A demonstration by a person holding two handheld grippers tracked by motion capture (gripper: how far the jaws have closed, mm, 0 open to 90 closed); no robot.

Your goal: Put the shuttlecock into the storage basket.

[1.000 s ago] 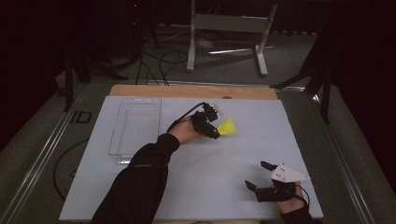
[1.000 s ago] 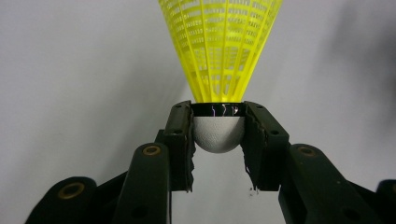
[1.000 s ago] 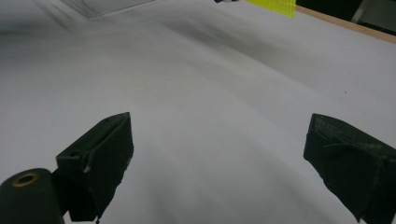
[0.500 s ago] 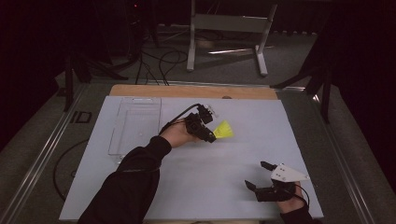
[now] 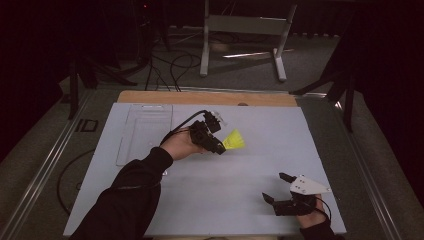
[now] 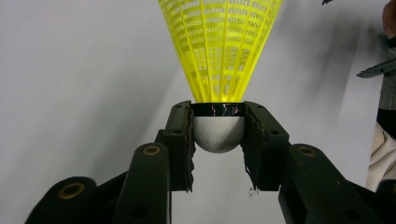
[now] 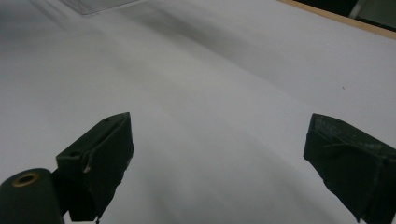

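Your left gripper [image 5: 220,146] is clamped on the yellow plastic shuttlecock [image 5: 235,140]: in the left gripper view its two black jaws press on either side of the white rounded cork base [image 6: 218,133], right under the black band, with the yellow mesh skirt fanning away from you. Compared with a second ago, your left hand [image 5: 181,145] has carried it toward the left and slightly up, so the shuttlecock now hangs clear above the white table sheet [image 5: 210,200] near the middle of its far half rather than lying on it. The grip itself has not altered across that second; the base sits square between the jaws, so the pick looks secure.

That puts you past the lift and into the carry. The clear plastic rectangular tray [image 5: 145,132] lies flat at the far left of the sheet, just beyond your left wrist, and the drift leftward suggests it is the likely destination, though that is only a reading of the direction.

Your right gripper [image 5: 280,189] has kept still at the near right, jaws spread wide with nothing but bare sheet between them.
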